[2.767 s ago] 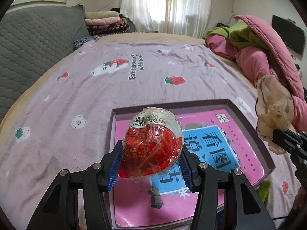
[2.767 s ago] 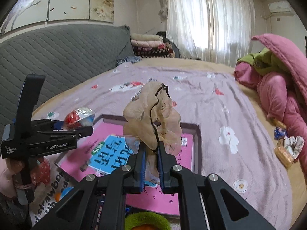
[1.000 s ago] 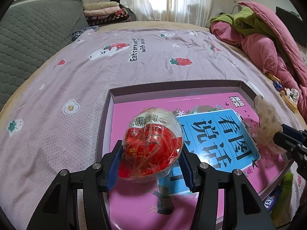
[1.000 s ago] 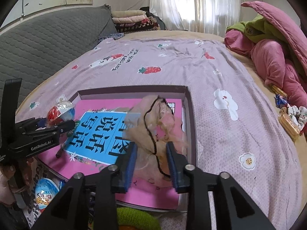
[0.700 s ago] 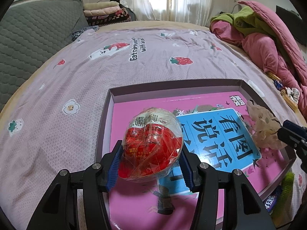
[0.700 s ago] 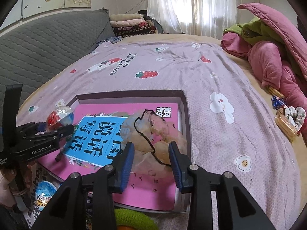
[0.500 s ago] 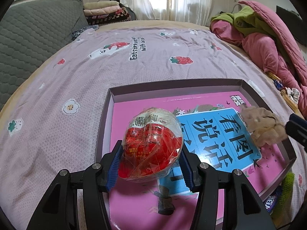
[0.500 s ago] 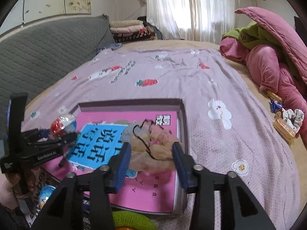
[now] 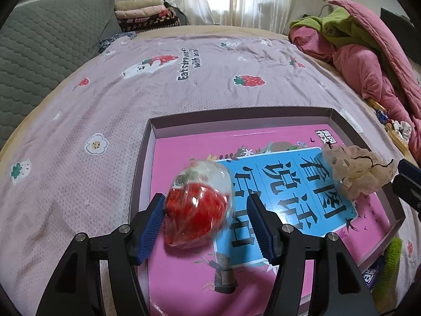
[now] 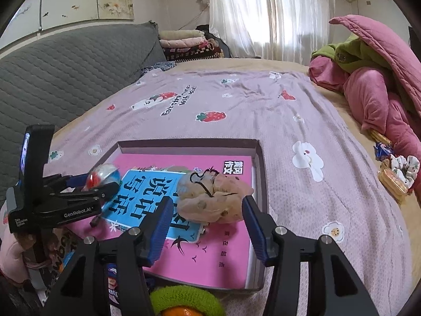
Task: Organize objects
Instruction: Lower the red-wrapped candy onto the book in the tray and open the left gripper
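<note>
Egg toy: we saw the red-and-clear wrapped egg toy [image 9: 200, 206] between the left gripper's pads, blurred, over the pink book's near-left part; its long axis ran from about 7 o'clock to 1 o'clock, clear end toward 1 o'clock.
Left gripper: the left gripper [image 9: 205, 220] had just been opening; the pad at 3 o'clock stood clear of the egg toy, the pad at 9 o'clock lay right at its edge, so we read the tongs as spread, not pinching.
Scrunchie: the beige scrunchie [image 10: 213, 200] lay crumpled on the book near the tray's right wall, its long axis running 9 to 3 o'clock, a black thread across its top.
Right gripper: the right gripper [image 10: 205, 218] stood spread, one pad at either side of the scrunchie and neither pressing it.
Tray: the shallow dark tray [image 9: 236, 113] sat on the bed and held the pink book [image 9: 184, 152] with its blue title panel.
Bedspread: we saw a lilac strawberry-print bedspread [image 9: 105, 92] around the tray.
Surroundings: a green knitted thing [image 10: 184, 299] lay at 6 o'clock of the tray in the right wrist view; pink bedding [image 10: 373, 92] was heaped at 2 o'clock, snack packets [image 10: 392, 179] at 3 o'clock, folded blankets [image 10: 186, 43] at 12 o'clock.
</note>
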Demonstrator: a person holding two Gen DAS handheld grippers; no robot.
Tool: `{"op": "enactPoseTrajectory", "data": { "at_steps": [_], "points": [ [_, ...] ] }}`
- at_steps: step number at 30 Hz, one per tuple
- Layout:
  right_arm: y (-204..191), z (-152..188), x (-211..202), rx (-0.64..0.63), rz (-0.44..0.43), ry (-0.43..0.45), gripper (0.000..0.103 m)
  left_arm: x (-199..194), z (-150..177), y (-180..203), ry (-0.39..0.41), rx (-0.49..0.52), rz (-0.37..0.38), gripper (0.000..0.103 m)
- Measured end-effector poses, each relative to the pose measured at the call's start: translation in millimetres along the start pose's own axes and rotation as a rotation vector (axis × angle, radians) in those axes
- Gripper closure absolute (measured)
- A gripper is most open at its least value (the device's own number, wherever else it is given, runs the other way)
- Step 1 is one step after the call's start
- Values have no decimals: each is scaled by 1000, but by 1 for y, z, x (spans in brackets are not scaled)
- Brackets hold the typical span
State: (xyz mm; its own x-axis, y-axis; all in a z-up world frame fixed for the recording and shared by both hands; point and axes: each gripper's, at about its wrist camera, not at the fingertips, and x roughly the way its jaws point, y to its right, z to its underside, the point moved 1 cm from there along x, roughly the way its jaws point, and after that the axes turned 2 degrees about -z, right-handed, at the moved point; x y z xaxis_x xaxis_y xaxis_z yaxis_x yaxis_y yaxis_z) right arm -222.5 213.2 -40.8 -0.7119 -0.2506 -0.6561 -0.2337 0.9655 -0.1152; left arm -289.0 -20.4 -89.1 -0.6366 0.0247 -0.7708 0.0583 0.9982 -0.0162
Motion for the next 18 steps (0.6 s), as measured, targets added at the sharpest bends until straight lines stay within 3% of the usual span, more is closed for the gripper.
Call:
{"op": "enactPoseTrajectory", "data": {
  "at_steps": [18],
  "points": [
    [2,2,-1,-6,3,-4,49,-29,-6,4,29,-11,24,30]
  ]
}}
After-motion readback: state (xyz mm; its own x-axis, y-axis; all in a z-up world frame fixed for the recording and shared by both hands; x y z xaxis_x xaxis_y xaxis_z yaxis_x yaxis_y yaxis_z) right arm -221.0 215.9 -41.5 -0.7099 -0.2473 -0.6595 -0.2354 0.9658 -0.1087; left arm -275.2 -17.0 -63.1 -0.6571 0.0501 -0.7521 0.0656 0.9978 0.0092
